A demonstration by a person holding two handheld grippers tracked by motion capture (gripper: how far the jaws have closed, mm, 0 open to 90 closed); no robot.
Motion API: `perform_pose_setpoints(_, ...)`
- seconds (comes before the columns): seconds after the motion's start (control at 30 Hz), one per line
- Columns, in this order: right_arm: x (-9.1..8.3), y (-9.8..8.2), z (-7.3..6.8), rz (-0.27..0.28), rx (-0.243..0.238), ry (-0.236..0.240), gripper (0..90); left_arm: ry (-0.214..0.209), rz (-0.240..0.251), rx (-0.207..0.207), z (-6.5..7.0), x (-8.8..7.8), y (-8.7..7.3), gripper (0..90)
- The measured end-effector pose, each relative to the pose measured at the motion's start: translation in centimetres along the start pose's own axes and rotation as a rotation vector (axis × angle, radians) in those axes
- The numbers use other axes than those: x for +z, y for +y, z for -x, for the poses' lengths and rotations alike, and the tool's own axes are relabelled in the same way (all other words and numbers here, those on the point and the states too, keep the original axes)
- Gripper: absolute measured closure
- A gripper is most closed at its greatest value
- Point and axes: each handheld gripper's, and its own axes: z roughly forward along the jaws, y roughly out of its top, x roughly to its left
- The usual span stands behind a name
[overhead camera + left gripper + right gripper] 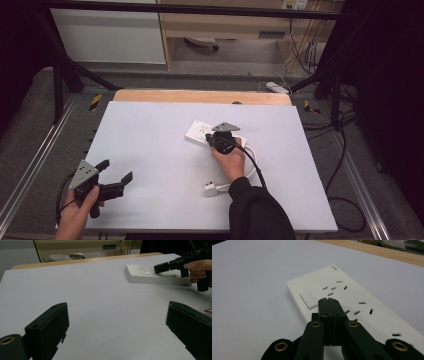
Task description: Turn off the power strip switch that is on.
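A white power strip (199, 131) lies flat on the white table (150, 155), right of the middle. It has several sockets and a white rocker switch (309, 299) near one end. My right gripper (210, 138) is shut with nothing between its jaws. Its tips (328, 301) hover over the strip (362, 295), right beside the switch; whether they touch it I cannot tell. In the left gripper view the right gripper (160, 267) points at the strip (147, 276) from the right. My left gripper (116, 171) sits at the table's near left corner, open and empty (117, 322).
The strip's white cable (253, 162) loops back past my right wrist to a white plug (211, 189) lying on the table. A wooden edge (200, 96) borders the far side. Black frame bars, another power strip (277, 87) and loose cables stand beyond the table.
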Motion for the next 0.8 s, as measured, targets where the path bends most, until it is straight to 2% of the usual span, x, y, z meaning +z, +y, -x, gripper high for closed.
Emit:
perform_pose_setpoints(0.6, 0.02, -0.02, -0.26, -0.003, -0.012, -0.011, 90.0, -0.001, 0.001, -0.003, 0.08, 0.06, -0.01, 4.7)
perform_pose_setpoints(0.8, 0.10, -0.17, -0.35, -0.002, -0.033, -0.017, 90.0, -0.003, -0.006, 0.007, 0.15, 0.12, -0.03, 4.7)
